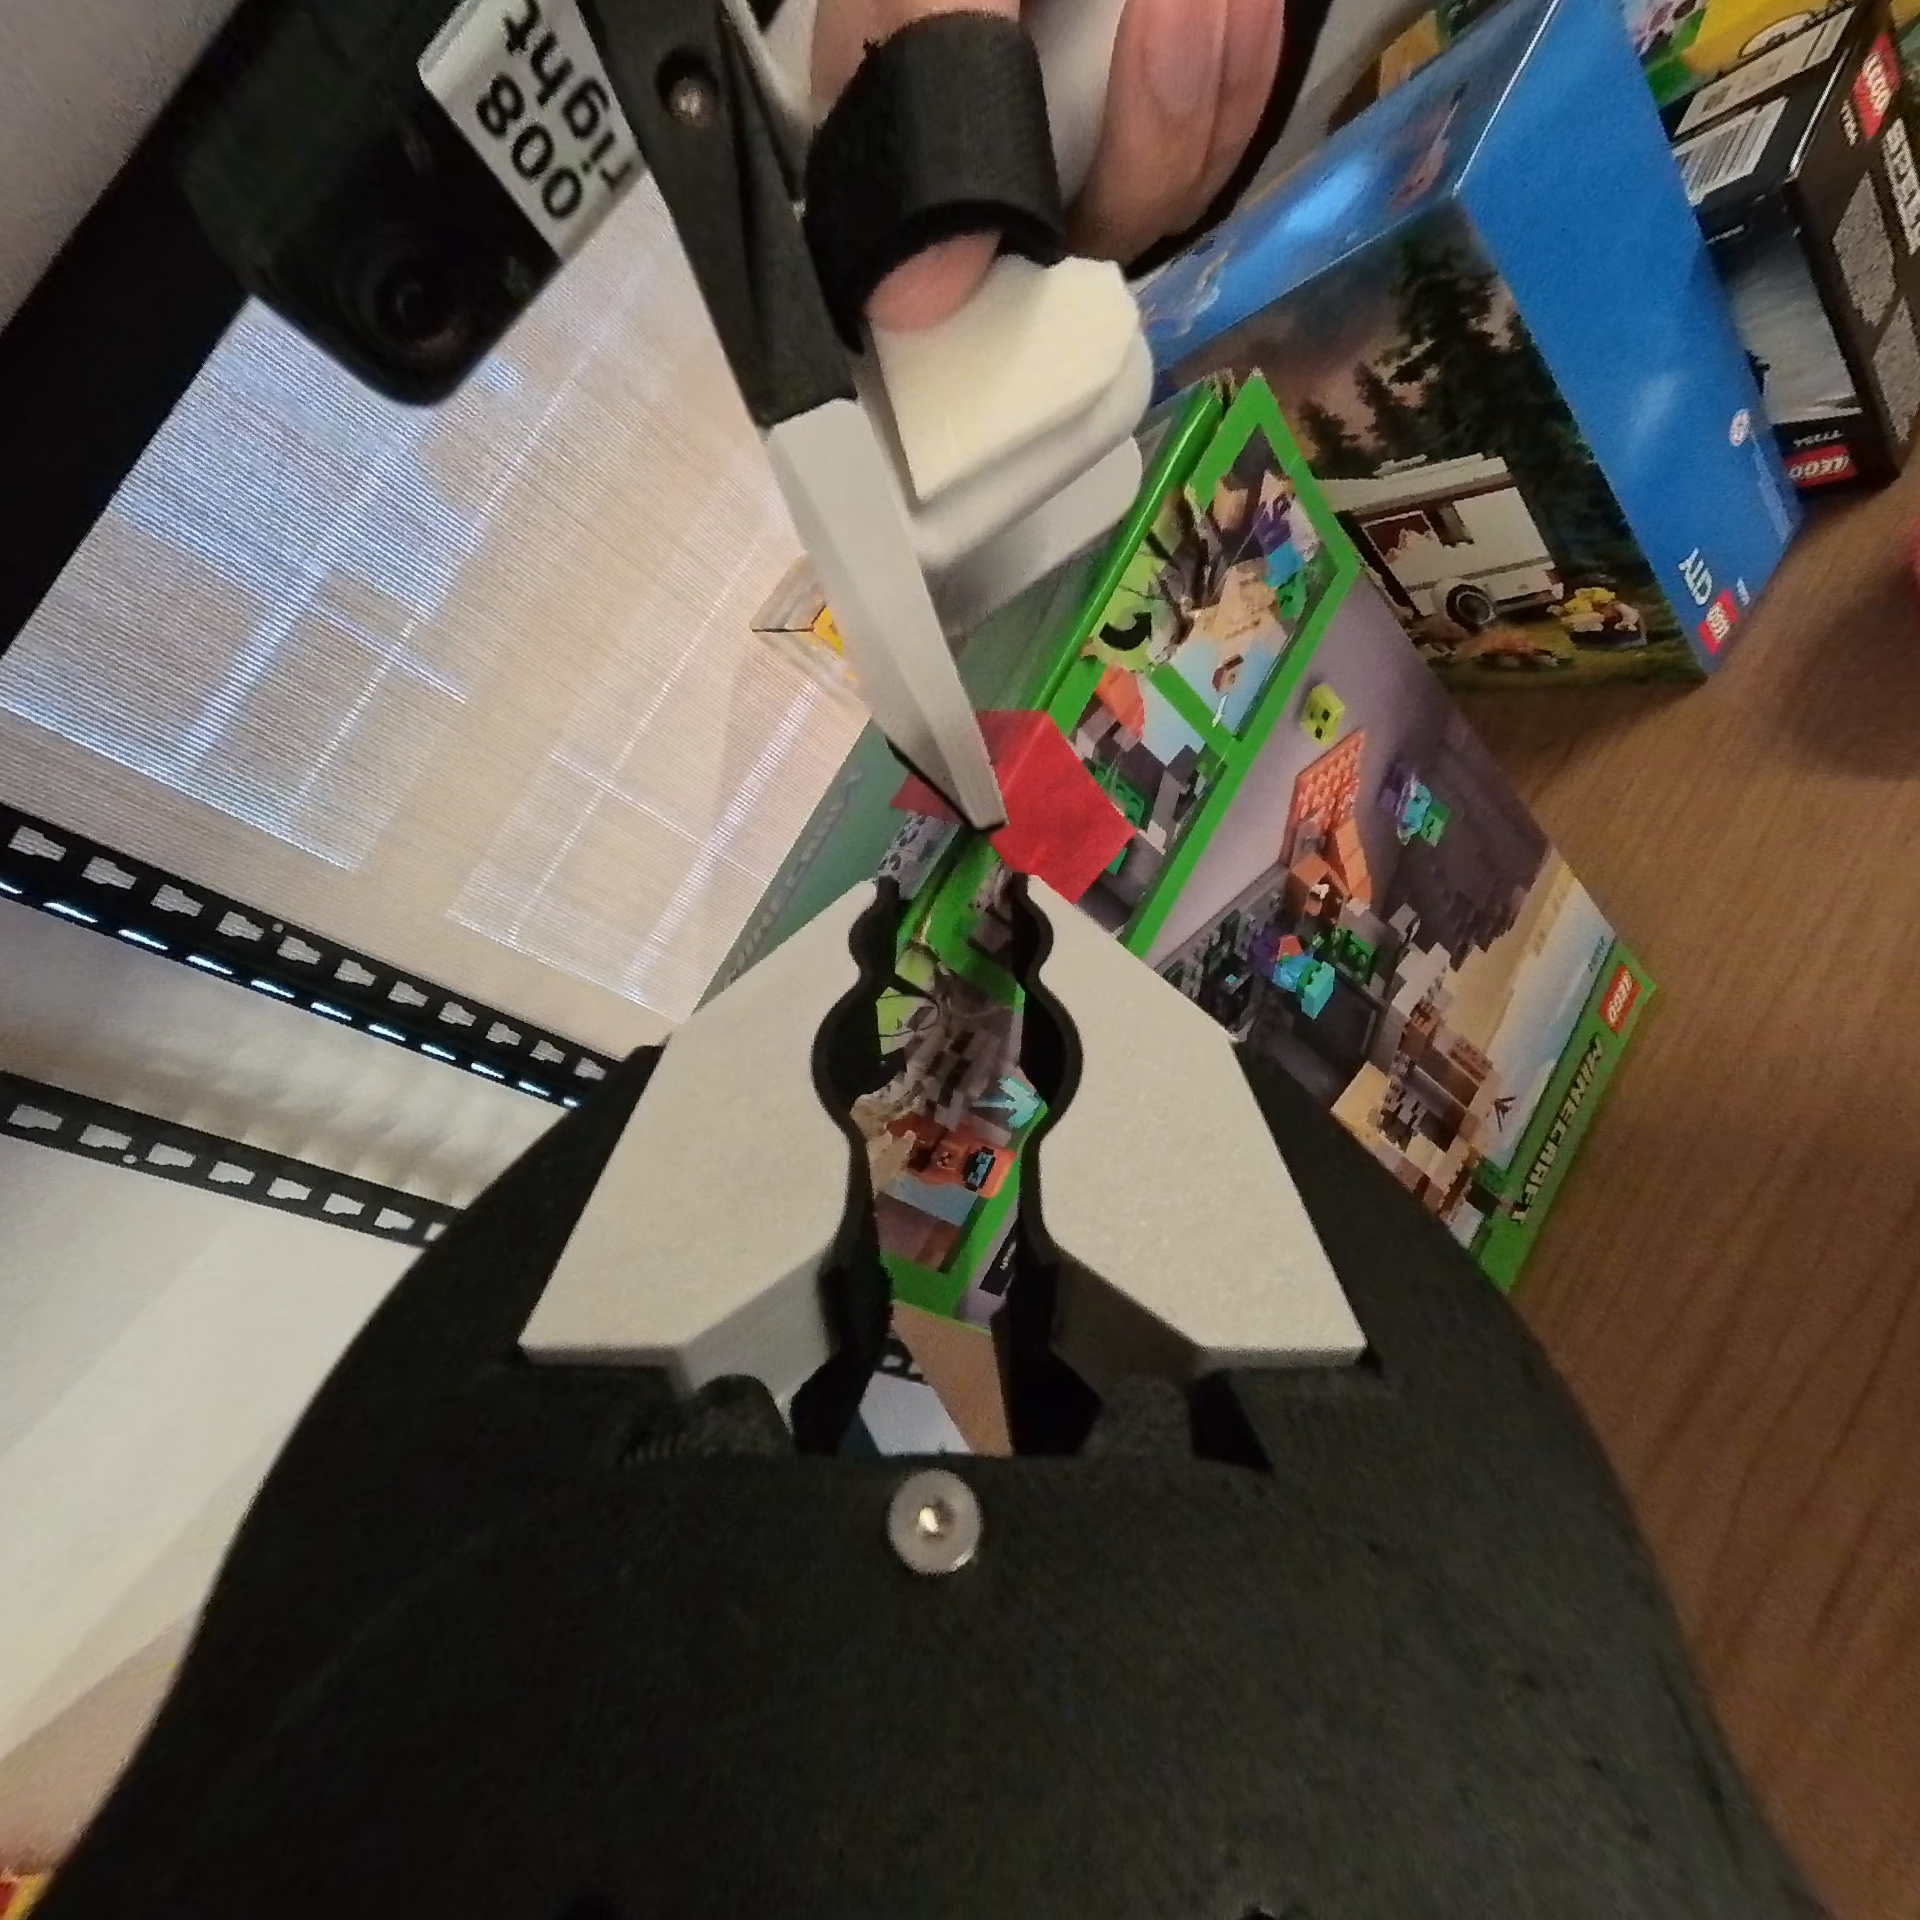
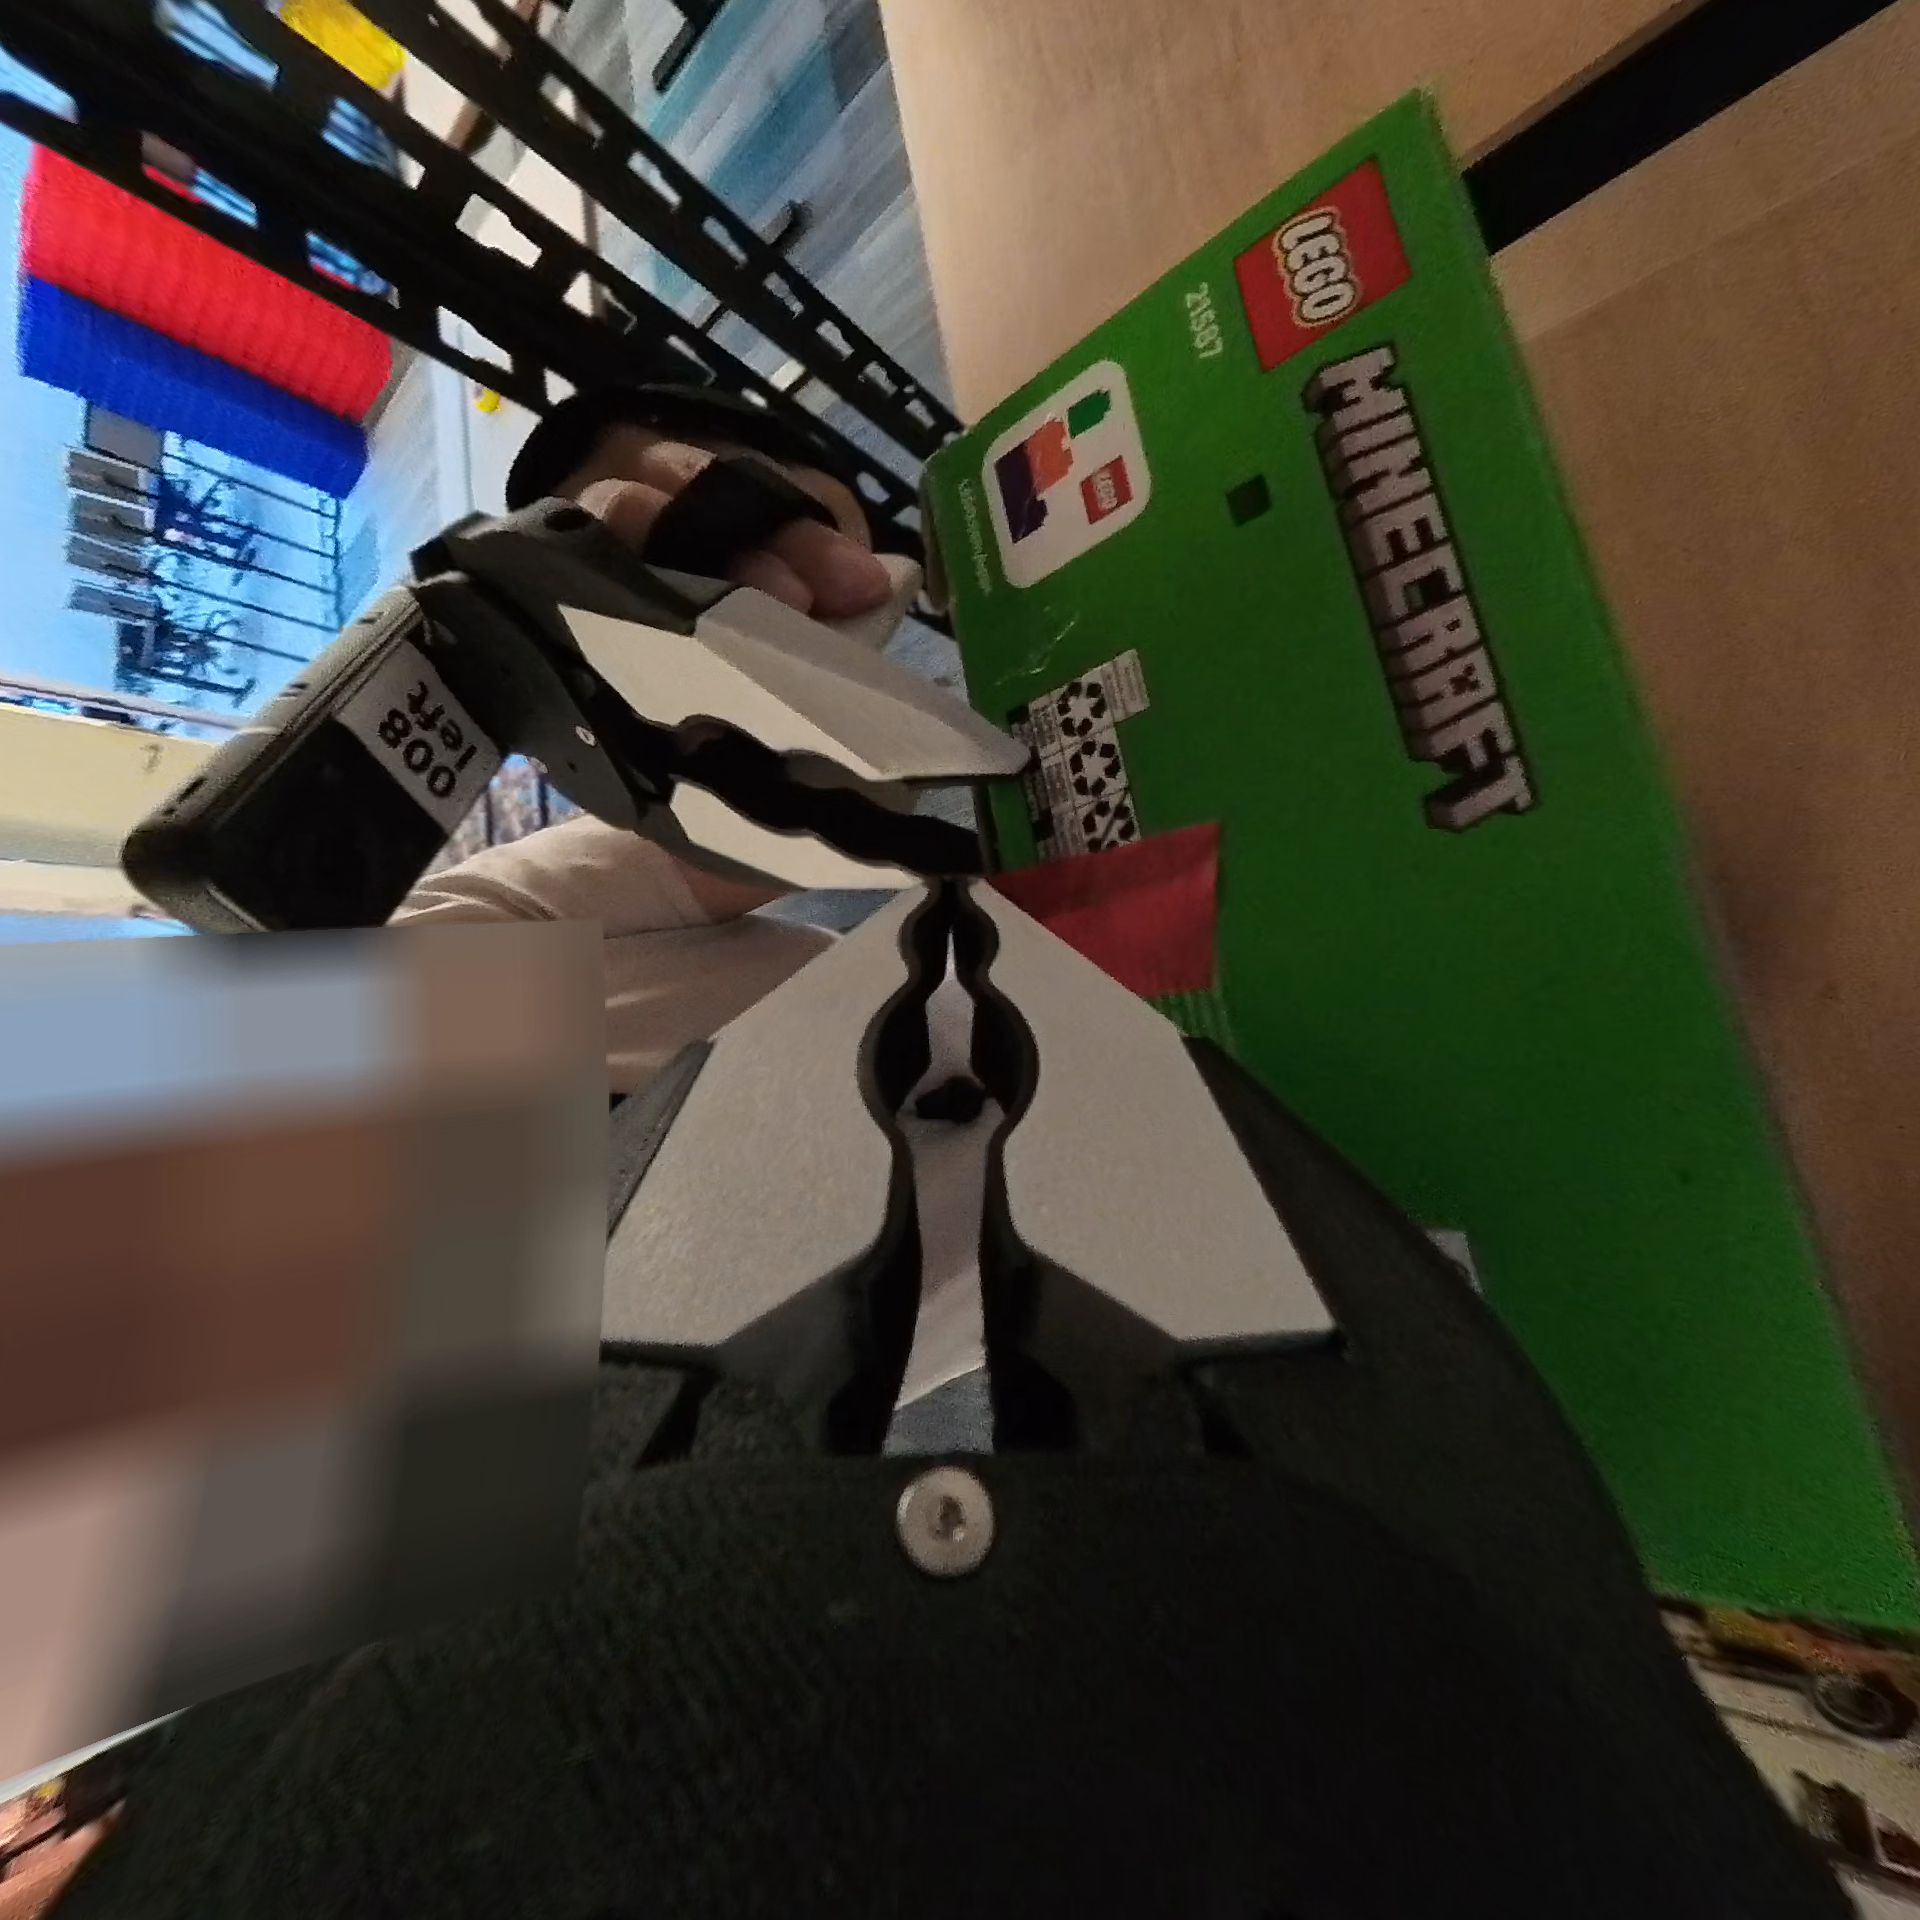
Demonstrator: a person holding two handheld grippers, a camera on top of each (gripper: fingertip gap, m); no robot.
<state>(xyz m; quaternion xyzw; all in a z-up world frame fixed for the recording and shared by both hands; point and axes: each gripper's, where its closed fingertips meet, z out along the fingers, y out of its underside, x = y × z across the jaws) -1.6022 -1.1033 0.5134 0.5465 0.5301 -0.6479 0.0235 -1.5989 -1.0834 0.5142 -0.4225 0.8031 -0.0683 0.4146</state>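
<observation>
A green toy-brick box (image 1: 1455, 935) stands on edge on a wooden table (image 1: 1714, 1195). Its green end face (image 2: 1403, 935) fills the right wrist view. My left gripper (image 1: 956, 894) is closed on the box's corner edge, and it also shows in the right wrist view (image 2: 992, 816) clamping the end face's left edge. My right gripper (image 2: 951, 899) is shut on a red tab (image 2: 1122, 914) stuck at that same edge. In the left wrist view it comes down from above (image 1: 982, 821) onto the red tab (image 1: 1060, 821), just beyond my left fingertips.
A blue toy box (image 1: 1558, 364) and dark boxes (image 1: 1849, 260) stand behind the green one. Black perforated rack rails (image 1: 312, 987) and a window blind (image 1: 416, 623) lie to the left. A red and blue block (image 2: 187, 312) shows far off. Gloved hands hold both grippers. Only a small space, under 4 cm, lies between the two pairs of fingers.
</observation>
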